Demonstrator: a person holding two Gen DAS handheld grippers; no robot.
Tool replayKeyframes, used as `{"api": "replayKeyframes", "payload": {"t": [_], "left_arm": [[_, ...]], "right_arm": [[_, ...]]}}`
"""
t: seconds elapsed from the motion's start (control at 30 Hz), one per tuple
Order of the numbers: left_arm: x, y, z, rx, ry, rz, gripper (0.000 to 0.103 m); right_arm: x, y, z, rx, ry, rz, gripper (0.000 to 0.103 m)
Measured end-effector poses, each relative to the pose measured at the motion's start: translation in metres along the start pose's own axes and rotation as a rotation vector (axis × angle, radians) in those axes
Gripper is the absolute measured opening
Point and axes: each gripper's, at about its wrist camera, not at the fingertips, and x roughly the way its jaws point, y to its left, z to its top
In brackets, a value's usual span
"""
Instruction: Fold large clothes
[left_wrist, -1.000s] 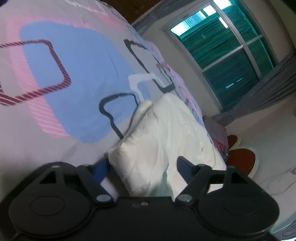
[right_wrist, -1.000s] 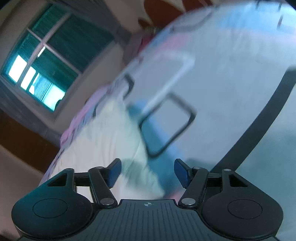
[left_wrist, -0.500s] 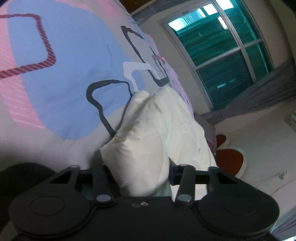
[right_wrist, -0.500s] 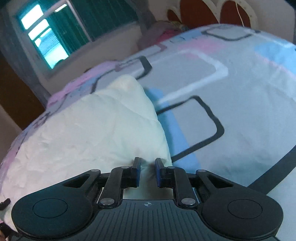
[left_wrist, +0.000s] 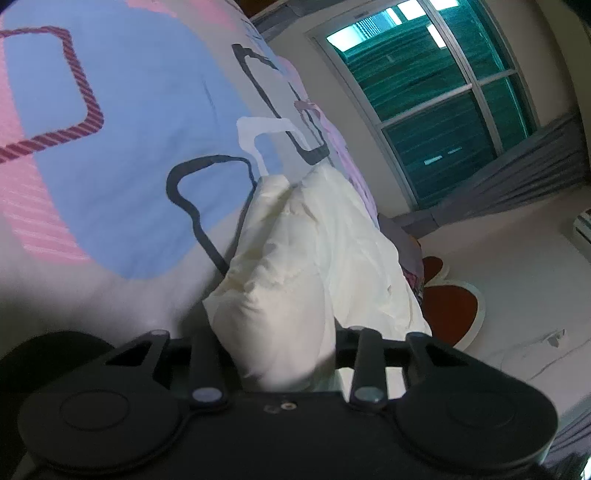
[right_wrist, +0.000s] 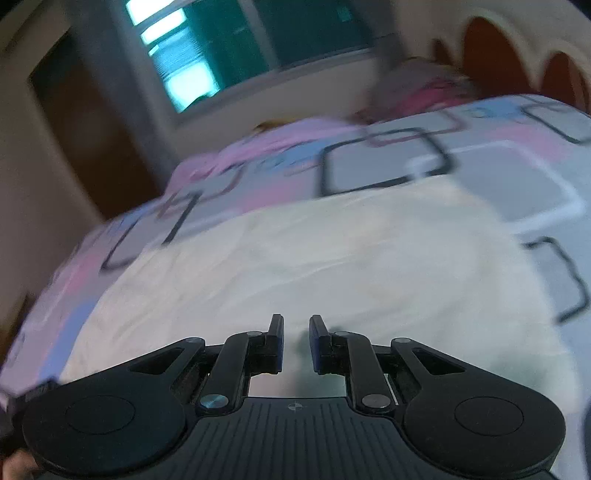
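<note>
A cream padded garment (left_wrist: 332, 251) lies bunched on the patterned bedspread (left_wrist: 129, 147). My left gripper (left_wrist: 280, 343) has a thick fold of its near end between its jaws. The jaws are closing and the cloth hides both pads. In the blurred right wrist view the same garment (right_wrist: 295, 258) spreads wide across the bedspread (right_wrist: 480, 162). My right gripper (right_wrist: 296, 325) hovers over its near part, jaws drawn to a narrow gap with pale cloth pinched in it.
The bedspread carries blue, pink and grey shapes with dark outlines. A barred window (left_wrist: 424, 92) and grey curtain stand beyond the bed. A red and white headboard (left_wrist: 450, 306) and pink bedding (right_wrist: 424, 92) mark the bed's head. A dark doorway (right_wrist: 85, 129) is at left.
Both grippers went from open to closed on the cream garment. The right one then swept sideways with its corner and rolled level, so the garment now fills its view. The left barely moved.
</note>
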Motion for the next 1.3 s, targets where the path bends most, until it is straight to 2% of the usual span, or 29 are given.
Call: {"api": "replayKeyframes", "payload": {"t": [0.07,0.17,0.27,0.37,0.47,0.57,0.6,0.67,0.8,1.0,1.1,1.17,1.23,1.3], "left_arm": [[0.0,-0.004,0.001,0.036,0.006,0.005,0.032],[-0.002,-0.01,0.002,0.072,0.005,0.01,0.029],[-0.004,-0.018,0.001,0.116,-0.004,0.015,0.027],[-0.006,-0.029,0.001,0.171,-0.011,0.025,0.026],[-0.008,-0.034,0.001,0.186,-0.011,0.044,0.025],[-0.012,-0.042,-0.002,0.207,-0.024,0.066,0.025],[-0.014,-0.045,-0.002,0.213,-0.029,0.069,0.024],[-0.018,-0.054,-0.006,0.234,-0.046,0.084,0.024],[-0.025,-0.077,-0.011,0.297,-0.076,0.102,0.023],[-0.037,-0.139,-0.026,0.462,-0.111,0.087,0.023],[-0.039,-0.185,-0.041,0.577,-0.094,0.057,0.023],[-0.035,-0.215,-0.054,0.651,-0.072,0.052,0.023],[-0.028,-0.244,-0.068,0.712,-0.043,0.038,0.023],[-0.019,-0.265,-0.082,0.752,-0.011,0.019,0.023]], "right_arm": [[0.013,0.015,-0.004,-0.037,0.016,0.002,0.016],[0.045,0.018,-0.019,-0.064,0.11,-0.039,0.013],[0.061,0.009,-0.032,-0.077,0.119,-0.051,0.012],[0.064,0.003,-0.038,-0.065,0.121,-0.043,0.012],[0.061,0.004,-0.029,-0.038,0.143,-0.039,0.012],[0.041,0.009,-0.022,-0.057,0.087,0.014,0.012],[0.044,0.008,-0.023,-0.073,0.104,0.018,0.011],[0.058,0.0,-0.03,-0.068,0.166,0.017,0.0],[0.069,-0.011,-0.034,-0.09,0.173,0.054,0.0],[0.071,-0.026,-0.037,-0.069,0.172,0.108,0.0],[0.071,-0.035,-0.032,-0.038,0.192,0.148,0.0],[0.067,-0.05,-0.024,0.037,0.21,0.193,0.0],[0.039,-0.073,-0.015,0.135,0.114,0.213,0.0],[0.013,-0.096,-0.007,0.148,0.054,0.19,0.0]]}}
